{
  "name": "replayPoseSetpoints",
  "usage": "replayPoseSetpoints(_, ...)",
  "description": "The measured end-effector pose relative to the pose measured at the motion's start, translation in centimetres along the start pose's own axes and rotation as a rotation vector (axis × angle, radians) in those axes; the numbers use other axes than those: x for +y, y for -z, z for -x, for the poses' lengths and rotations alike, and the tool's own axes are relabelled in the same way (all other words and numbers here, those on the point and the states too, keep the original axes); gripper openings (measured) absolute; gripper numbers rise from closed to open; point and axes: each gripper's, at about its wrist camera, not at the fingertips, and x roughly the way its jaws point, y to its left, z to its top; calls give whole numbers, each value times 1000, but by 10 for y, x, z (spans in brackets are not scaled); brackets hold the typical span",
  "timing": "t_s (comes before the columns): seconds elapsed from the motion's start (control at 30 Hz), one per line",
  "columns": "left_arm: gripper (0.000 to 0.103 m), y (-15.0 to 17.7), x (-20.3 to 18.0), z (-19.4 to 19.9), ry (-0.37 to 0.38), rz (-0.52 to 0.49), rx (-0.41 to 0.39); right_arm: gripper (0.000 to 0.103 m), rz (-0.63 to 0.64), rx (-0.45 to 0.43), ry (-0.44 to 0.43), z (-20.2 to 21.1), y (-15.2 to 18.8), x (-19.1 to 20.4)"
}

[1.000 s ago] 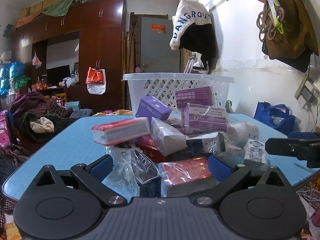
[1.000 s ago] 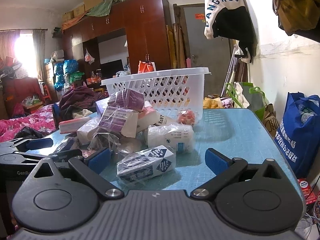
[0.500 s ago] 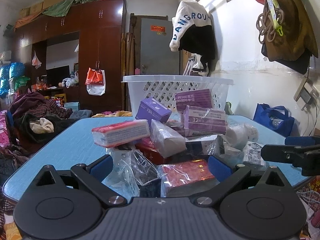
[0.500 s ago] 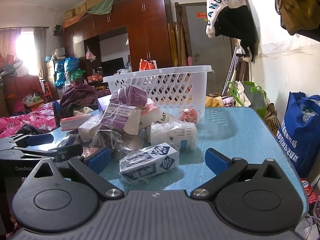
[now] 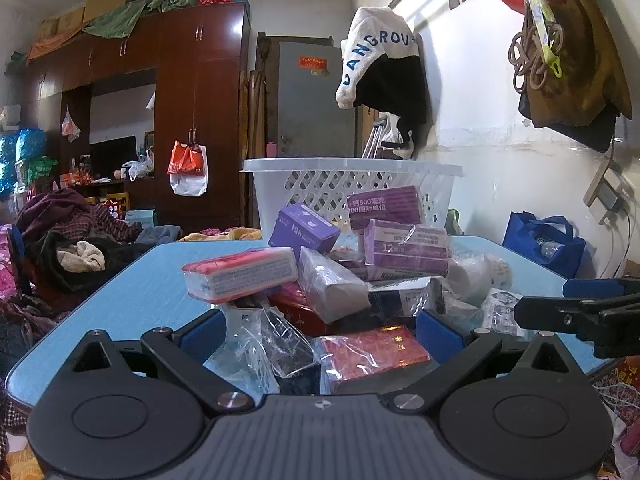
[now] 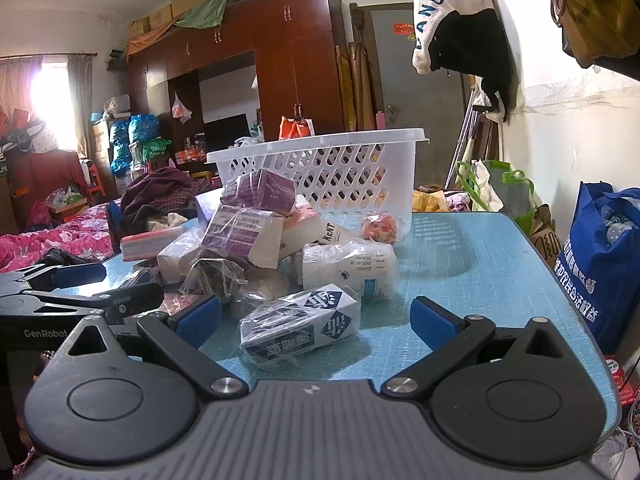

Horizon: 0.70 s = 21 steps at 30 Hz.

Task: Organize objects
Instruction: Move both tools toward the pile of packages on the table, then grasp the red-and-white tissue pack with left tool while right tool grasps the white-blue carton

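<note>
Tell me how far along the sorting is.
Barely begun, judging by the pile. Done: nothing visibly sorted; what shows through the white basket's holes looks empty, though its inside is mostly hidden. In hand: nothing; the left tool and right tool are both open, the right one facing the blue-and-white carton. Left: the whole heap, including the purple boxes and the red box, remains on the blue table.

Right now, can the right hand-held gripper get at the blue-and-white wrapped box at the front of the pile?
Probably yes. The right hand-held gripper is open and the blue-and-white wrapped box lies directly ahead between its fingers, on bare blue table, with nothing on top of it. The white bottle sits just behind it.
</note>
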Motion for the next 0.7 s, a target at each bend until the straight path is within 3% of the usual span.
replayPoseSetpoints(0.23,100,-5,7,5,30,-19,-35,103,-2,-24,-9,2,1,0)
replayPoseSetpoints(0.33,97,-6,19,10,10,-40,-56,103,8,-62,-4,6,5,3)
replayPoseSetpoints(0.47,83,-1,44,12,26,1,-18,103,42,-53,-15,2,7,11)
replayPoseSetpoints(0.7,82,5,44,6,68,-15,0,103,56,-44,-4,-3,9,12)
